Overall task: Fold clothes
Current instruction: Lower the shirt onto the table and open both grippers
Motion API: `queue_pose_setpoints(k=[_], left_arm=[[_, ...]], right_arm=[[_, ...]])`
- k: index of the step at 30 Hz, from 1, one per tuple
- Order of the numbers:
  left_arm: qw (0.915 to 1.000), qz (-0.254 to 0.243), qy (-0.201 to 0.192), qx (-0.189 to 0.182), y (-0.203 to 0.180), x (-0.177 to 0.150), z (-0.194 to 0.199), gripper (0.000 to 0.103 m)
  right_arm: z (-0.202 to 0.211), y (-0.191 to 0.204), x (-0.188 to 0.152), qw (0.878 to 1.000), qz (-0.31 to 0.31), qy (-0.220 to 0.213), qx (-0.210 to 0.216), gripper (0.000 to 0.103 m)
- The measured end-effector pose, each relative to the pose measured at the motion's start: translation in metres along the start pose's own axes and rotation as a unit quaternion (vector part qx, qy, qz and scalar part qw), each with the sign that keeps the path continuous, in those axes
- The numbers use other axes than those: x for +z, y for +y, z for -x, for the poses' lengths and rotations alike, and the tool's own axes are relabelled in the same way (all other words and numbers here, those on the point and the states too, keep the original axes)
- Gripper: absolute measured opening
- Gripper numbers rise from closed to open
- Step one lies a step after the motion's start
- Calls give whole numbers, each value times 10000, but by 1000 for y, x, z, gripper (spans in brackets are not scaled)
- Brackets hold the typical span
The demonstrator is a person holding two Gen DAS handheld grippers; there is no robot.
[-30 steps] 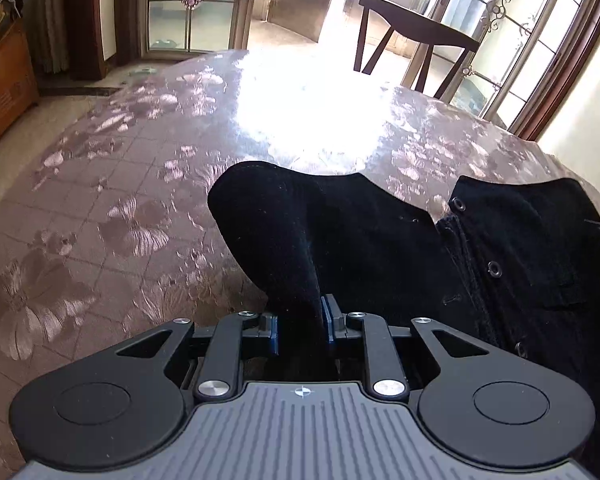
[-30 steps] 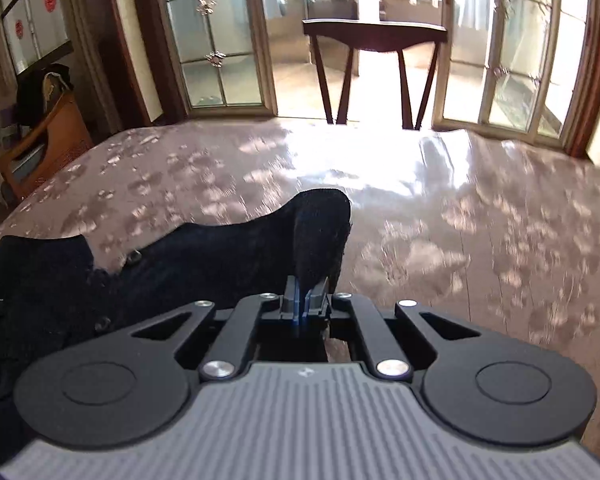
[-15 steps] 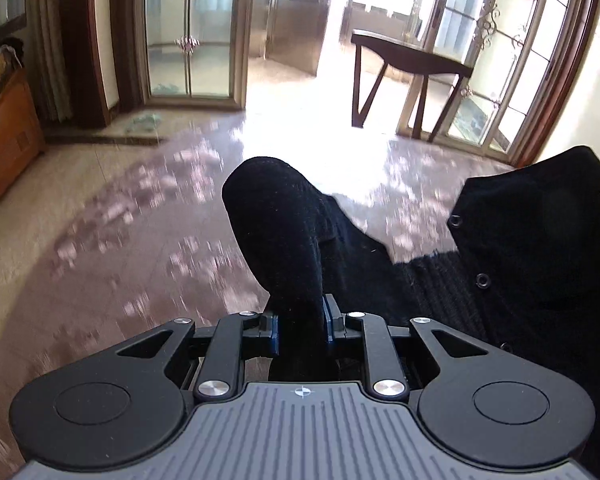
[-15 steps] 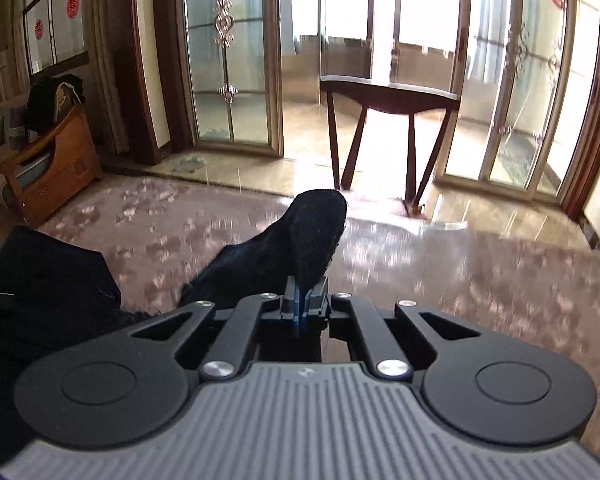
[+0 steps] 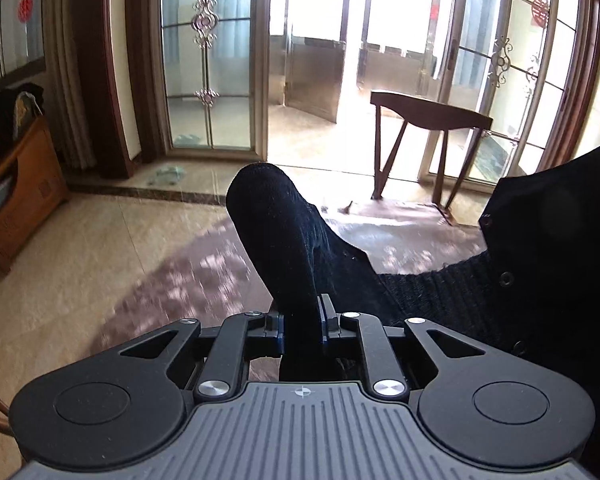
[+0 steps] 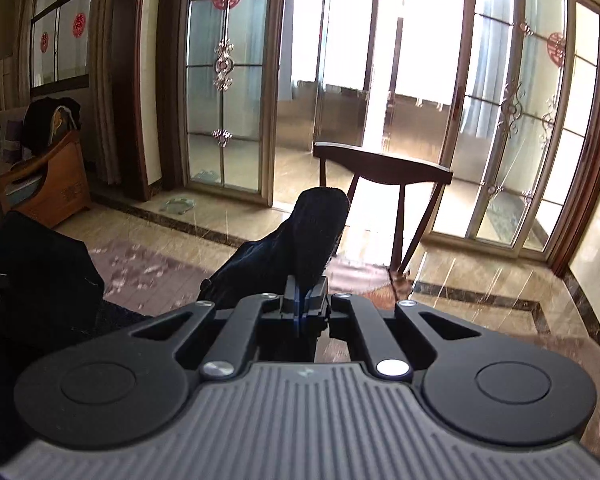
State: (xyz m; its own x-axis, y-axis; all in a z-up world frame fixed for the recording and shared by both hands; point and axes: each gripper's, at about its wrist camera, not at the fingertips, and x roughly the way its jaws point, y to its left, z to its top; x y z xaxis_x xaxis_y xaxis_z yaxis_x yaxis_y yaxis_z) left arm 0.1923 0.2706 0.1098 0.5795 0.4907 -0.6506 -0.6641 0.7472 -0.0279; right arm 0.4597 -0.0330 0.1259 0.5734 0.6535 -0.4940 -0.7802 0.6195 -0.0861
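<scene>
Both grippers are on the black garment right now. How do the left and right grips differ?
The left gripper clamps a thick wad of the black garment, its blue pads held visibly apart; the right gripper pinches a thinner bit, its pads nearly meeting. The cloth tip above the left gripper is wide; the tip above the right gripper is narrower. Shared: both are shut on the same garment, each with a rounded tip of cloth standing up past its fingers.
</scene>
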Motion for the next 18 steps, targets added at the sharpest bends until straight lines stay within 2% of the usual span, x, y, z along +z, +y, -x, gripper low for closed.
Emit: queue_pose_setpoints(k=[3, 4, 5, 6, 7, 8, 10, 11, 17, 18], left_arm=[[9998, -92, 107, 129, 2, 9, -14, 19], [9995, -127, 208, 185, 4, 11, -21, 23], [9990, -148, 324, 264, 6, 12, -28, 28], [9984, -172, 405, 364, 9, 13, -33, 31], [9976, -200, 424, 501, 13, 14, -37, 38], [9967, -228, 443, 638, 17, 14, -41, 50], [9946, -272, 423, 908, 26, 14, -45, 65], [9937, -292, 401, 1007, 31, 14, -46, 68], [9880, -630, 545, 1301, 52, 4, -42, 76], [9873, -726, 545, 1305, 51, 0, -39, 78]], right_arm=[[-12, -2, 11, 9999, 54, -17, -127, 7], [-20, -3, 11, 9997, 59, 100, -230, 18], [-30, -6, 9, 9988, 39, 220, -427, 37], [-33, -10, 7, 9980, 4, 224, -587, 51], [-36, -14, 4, 9972, -34, 190, -722, 77], [-38, -18, 2, 9962, -72, 156, -857, 83], [-40, -28, -4, 9947, -154, 146, -1010, 83], [-39, -34, -8, 9948, -201, 191, -983, 83], [-5, -65, -37, 9962, -543, 136, -660, 83], [6, -68, -52, 9963, -635, 98, -563, 83]])
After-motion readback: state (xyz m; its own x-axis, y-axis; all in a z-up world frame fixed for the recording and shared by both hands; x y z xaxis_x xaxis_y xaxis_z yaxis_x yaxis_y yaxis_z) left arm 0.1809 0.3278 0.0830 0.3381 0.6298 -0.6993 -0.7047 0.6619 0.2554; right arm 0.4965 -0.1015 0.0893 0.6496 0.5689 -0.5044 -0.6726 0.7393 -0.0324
